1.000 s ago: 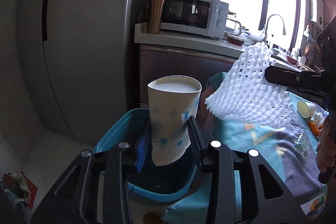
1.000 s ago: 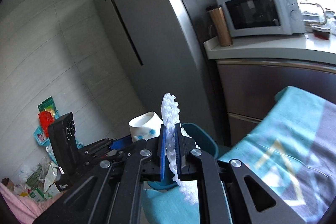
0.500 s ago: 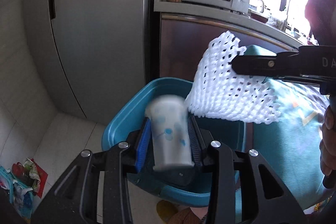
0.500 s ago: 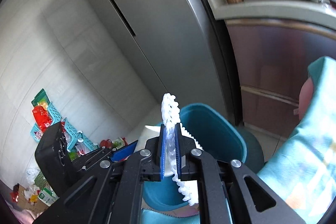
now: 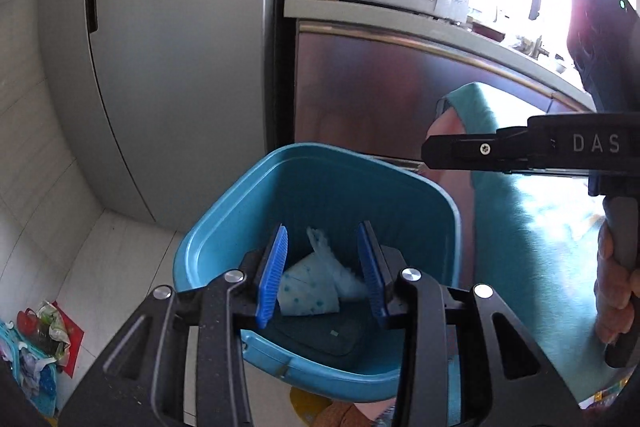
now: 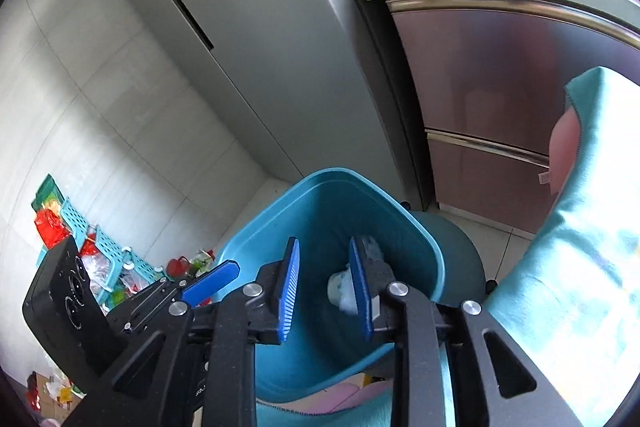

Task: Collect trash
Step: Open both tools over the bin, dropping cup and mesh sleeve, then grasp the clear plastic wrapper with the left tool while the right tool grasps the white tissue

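At frame center, the paper cup (image 5: 306, 291) and foam net (image 5: 336, 267) lie inside the blue bin (image 5: 208, 239), beneath the left gripper (image 5: 323, 273) and just-opening right gripper (image 6: 325, 285), both parted and empty.

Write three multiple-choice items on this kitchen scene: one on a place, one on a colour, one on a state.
1. Where does the dotted white paper cup lie?
A. on the counter
B. inside the bin
C. on the floor

2. What colour is the plastic trash bin?
A. red
B. grey
C. teal blue

3. How is the right hand-held gripper?
A. open, holding nothing
B. clamped on foam netting
C. clamped on a cup

Key: B, it rests on the bin's bottom; C, its rim and walls are teal; A, its blue pads stand apart, having just opened.
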The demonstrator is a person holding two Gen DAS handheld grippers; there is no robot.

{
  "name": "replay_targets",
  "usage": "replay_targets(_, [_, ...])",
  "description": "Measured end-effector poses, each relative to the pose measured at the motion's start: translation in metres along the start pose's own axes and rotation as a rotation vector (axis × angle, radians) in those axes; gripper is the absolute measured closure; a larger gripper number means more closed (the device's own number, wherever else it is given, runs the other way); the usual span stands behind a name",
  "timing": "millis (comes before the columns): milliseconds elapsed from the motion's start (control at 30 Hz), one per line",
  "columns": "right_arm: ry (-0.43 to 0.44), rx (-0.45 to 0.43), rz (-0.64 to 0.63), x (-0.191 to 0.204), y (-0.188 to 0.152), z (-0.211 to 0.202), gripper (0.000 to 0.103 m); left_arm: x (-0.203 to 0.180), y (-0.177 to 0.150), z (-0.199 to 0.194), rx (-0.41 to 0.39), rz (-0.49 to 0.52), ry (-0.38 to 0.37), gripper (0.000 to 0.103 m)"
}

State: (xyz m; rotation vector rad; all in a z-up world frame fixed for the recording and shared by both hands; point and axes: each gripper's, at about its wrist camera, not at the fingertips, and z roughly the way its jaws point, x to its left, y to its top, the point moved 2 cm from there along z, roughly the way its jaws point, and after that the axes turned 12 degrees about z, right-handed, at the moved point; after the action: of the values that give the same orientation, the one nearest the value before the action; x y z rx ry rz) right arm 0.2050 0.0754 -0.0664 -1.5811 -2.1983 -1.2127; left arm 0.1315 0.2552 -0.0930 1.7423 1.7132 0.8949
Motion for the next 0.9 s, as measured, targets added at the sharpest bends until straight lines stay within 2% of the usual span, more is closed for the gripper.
replay_targets(233, [0.038,-0.079,-0.046,0.003,-0.013,-0.048,0.073,-0.020,0.009,-0.028,-0.077,0.029,-0.038,0.057])
replay_targets(433, [0.038,-0.169,-0.091,0.001,-0.035,-0.110,0.067,-0.053,0.021,-0.055,-0.157,0.080,-0.131,0.048])
replay_targets(600, [0.012,-0.241,-0.081,-0.018,-0.055,-0.165,0.064,-0.100,0.026,-0.077,-0.207,0.153,-0.286,0.042])
replay_targets(733, [-0.052,-0.316,-0.059,-0.041,-0.078,-0.210,0.062,-0.145,0.029,-0.088,-0.224,0.221,-0.419,0.036])
replay_targets(900, [-0.156,-0.391,0.006,-0.074,-0.112,-0.257,0.061,-0.202,0.021,-0.098,-0.211,0.283,-0.516,0.033])
